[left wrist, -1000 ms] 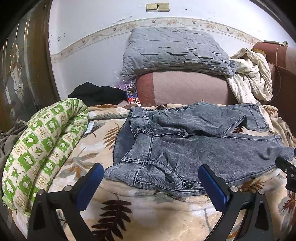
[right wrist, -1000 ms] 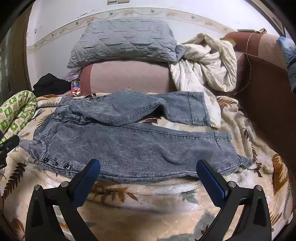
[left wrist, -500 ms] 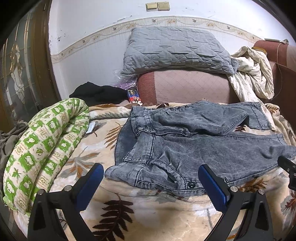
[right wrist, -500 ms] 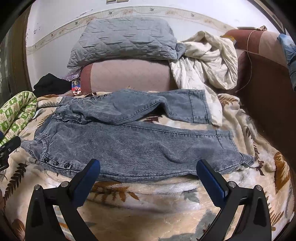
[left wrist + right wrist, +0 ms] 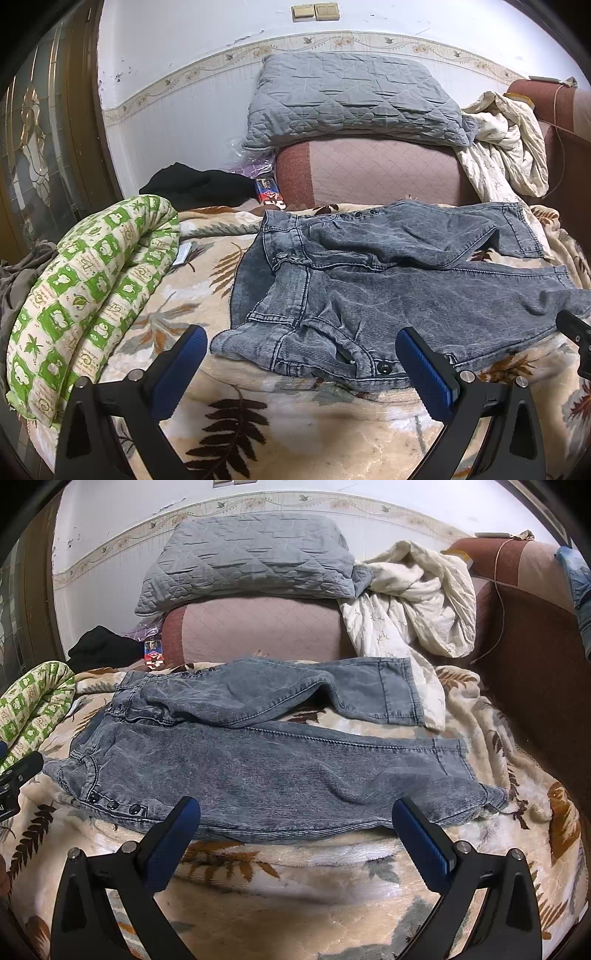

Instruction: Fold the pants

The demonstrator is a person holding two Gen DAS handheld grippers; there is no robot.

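Left wrist view: left gripper, black w/ blue pads, fingers spread wide, holding nothing. It hovers just short of the near waistband edge of the grey washed-denim pants. Pants lie flat on the beige leaf-print blanket, waist toward the rolled green-and-cream patterned quilt, legs running away from it. Far leg is bent and rumpled. Beyond pants: pink padded headboard cushion w/ grey quilted pillow on top.

Right wrist view: right gripper, same build, fingers wide apart, empty, poised at the near edge of the pants approx. mid-leg. Near leg lies straight; hem end sits opp. the waist. Far-leg hem touches the crumpled cream sheet hanging beside the pillow.
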